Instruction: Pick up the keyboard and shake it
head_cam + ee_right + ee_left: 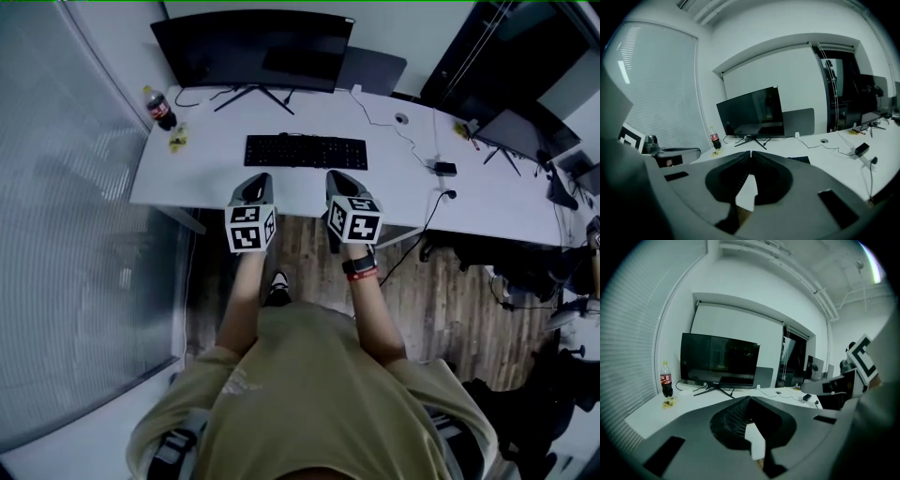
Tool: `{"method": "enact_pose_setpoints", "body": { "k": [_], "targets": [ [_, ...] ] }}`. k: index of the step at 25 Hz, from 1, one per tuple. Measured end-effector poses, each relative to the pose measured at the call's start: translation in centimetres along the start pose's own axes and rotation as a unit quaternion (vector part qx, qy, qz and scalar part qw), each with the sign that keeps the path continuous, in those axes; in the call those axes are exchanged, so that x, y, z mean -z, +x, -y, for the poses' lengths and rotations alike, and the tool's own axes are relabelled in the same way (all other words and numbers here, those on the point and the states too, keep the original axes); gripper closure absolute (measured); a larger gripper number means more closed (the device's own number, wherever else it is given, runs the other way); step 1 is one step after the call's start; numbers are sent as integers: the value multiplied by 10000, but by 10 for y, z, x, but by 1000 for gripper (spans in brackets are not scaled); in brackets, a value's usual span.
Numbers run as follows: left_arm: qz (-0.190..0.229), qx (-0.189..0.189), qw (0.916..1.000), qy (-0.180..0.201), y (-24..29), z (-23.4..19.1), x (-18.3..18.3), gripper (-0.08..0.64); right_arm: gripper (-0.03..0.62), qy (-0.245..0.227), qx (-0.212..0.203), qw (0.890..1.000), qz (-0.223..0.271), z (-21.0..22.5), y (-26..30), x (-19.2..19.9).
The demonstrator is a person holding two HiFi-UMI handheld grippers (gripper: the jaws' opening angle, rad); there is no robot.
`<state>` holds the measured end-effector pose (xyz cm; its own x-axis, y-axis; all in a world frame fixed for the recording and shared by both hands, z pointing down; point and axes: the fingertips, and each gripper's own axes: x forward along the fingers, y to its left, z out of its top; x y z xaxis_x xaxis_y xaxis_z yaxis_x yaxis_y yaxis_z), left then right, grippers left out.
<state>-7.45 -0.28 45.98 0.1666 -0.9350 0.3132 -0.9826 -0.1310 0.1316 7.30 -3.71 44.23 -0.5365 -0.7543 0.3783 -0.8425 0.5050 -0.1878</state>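
A black keyboard [306,151] lies flat on the white desk [206,159], in front of the monitor. My left gripper [255,184] hovers at the desk's near edge, just short of the keyboard's left part, jaws shut and empty. To its right, my right gripper [339,180] sits below the keyboard's right part, also shut with nothing between its fingers. In the right gripper view a corner of the keyboard [799,160] peeks past the closed jaw tips [750,153]. The left gripper view shows its closed tips [749,398]; the keyboard is hidden behind them.
A wide dark monitor [251,49] stands at the back of the desk. A cola bottle [160,107] and a small yellow item [177,142] sit at the left. Cables and a black adapter [444,169] lie at the right. Wooden floor [450,300] spreads below.
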Motion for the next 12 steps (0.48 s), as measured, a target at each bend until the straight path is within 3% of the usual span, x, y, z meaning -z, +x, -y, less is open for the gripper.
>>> {"method": "enact_pose_setpoints", "body": {
  "k": [9,12],
  "targets": [
    [49,255,9996,60,67,-58,-21,541,568,13,150,9998,-136,-7,85,-18],
    [390,532,9978,-37,79,-63,-33,541,568,11,181,9997,-176,-7,106,-19]
  ]
}}
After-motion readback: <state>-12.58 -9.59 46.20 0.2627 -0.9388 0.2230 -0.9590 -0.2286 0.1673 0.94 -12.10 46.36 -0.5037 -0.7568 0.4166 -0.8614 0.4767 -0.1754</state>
